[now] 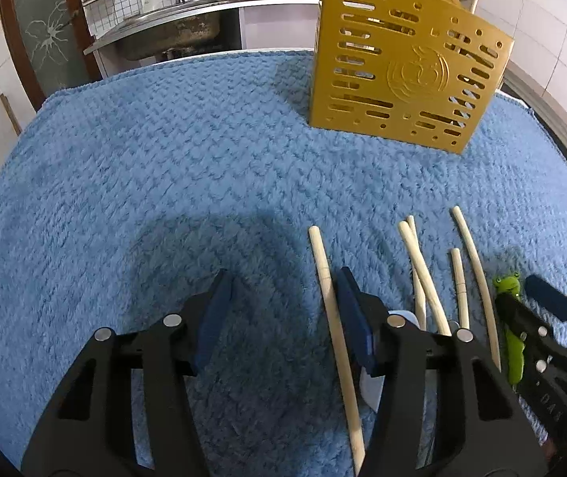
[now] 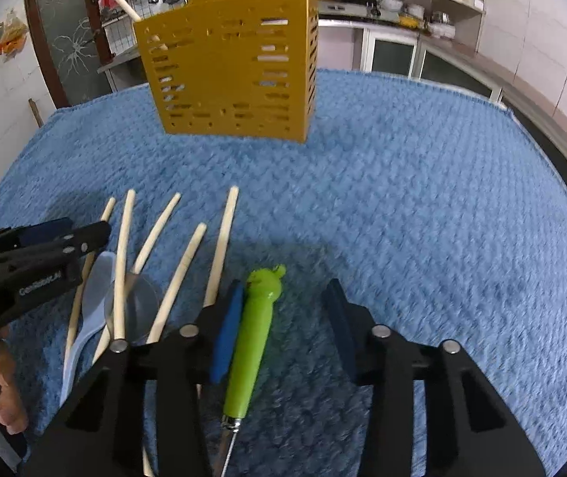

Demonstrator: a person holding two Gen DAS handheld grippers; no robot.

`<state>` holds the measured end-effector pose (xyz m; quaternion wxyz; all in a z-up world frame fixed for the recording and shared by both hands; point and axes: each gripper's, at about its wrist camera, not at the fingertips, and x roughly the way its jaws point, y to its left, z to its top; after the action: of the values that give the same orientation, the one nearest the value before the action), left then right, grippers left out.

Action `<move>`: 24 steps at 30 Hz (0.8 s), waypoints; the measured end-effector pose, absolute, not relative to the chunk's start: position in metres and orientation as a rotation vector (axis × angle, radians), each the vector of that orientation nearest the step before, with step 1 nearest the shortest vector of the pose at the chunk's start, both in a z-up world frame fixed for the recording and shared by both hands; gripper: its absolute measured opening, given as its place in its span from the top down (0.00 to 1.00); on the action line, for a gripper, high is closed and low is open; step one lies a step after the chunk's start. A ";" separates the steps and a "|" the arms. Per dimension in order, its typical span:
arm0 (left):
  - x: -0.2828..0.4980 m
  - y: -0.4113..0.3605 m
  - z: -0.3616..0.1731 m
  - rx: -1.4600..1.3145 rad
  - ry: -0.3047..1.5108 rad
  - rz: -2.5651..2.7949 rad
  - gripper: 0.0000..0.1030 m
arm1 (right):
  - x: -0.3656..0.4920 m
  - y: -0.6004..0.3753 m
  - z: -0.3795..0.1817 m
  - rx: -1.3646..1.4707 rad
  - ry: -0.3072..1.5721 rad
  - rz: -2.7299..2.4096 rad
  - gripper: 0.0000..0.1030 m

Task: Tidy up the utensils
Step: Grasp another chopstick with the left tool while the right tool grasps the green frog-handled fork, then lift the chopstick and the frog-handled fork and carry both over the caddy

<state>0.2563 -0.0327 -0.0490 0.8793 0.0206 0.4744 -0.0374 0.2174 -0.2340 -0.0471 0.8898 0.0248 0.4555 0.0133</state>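
While both grippers hang low over the blue towel (image 1: 164, 167), we take the gold utensil holder (image 1: 406, 75) as our landmark; it stands upright at the far side of the towel, with stick ends poking out of its top in the right wrist view.

Left gripper (image 1: 283, 306): jaws wide apart, nothing between the pads, well in front of the holder and off to its left. One chopstick (image 1: 333, 318) lies on the towel just inside its right finger (image 1: 353, 318); we can't tell if they touch.

Next over, in front of the holder, more chopsticks (image 2: 124, 262) lie loose in a fan, tips toward the holder. A pale blue spoon (image 2: 92, 298) lies among them, and one stick crosses it. A clear round thing (image 2: 140, 302) sits beside the spoon; too blurred to name.

Further right, the green frog-headed utensil (image 2: 255, 338) lies on the towel, frog head toward the holder, metal shaft running back under the gripper. What's on the metal end is hidden.

Right gripper (image 2: 287, 318): jaws wide apart, gripping nothing. The green handle lies right against the inner face of its left pad (image 2: 227, 334); the right pad is well clear of it. This gripper is also well in front of the holder, slightly to its right.

Beyond the holder we see a kitchen counter (image 1: 188, 12) with a sink.
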 end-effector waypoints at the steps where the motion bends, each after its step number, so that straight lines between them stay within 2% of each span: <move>1: 0.257 -0.035 -0.049 0.054 0.990 -0.075 0.50 | 0.216 -0.232 -0.047 0.042 0.941 0.018 0.61; 3: 0.260 -0.038 -0.050 0.069 0.990 -0.071 0.54 | 0.217 -0.229 -0.047 0.033 0.940 0.007 0.63; 7: 0.267 -0.044 -0.049 0.085 1.000 -0.071 0.60 | 0.220 -0.228 -0.047 0.049 0.944 0.015 0.76; 10: 0.268 -0.046 -0.045 0.095 1.021 -0.099 0.79 | 0.221 -0.230 -0.046 0.062 0.953 0.024 0.78; 11: 0.267 -0.048 -0.044 0.097 1.030 -0.104 0.82 | 0.221 -0.232 -0.046 0.069 0.954 0.027 0.79; 20: 0.271 -0.047 -0.043 0.083 1.065 -0.093 0.83 | 0.227 -0.234 -0.045 0.076 0.964 0.035 0.79; 24: 0.269 -0.039 -0.041 0.034 1.054 -0.106 0.90 | 0.227 -0.240 -0.044 0.106 0.960 0.044 0.82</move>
<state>0.2694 -0.0391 -0.0410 0.8628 0.0163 0.5027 -0.0507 0.2265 -0.2396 -0.0443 0.8855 0.0511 0.4614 0.0213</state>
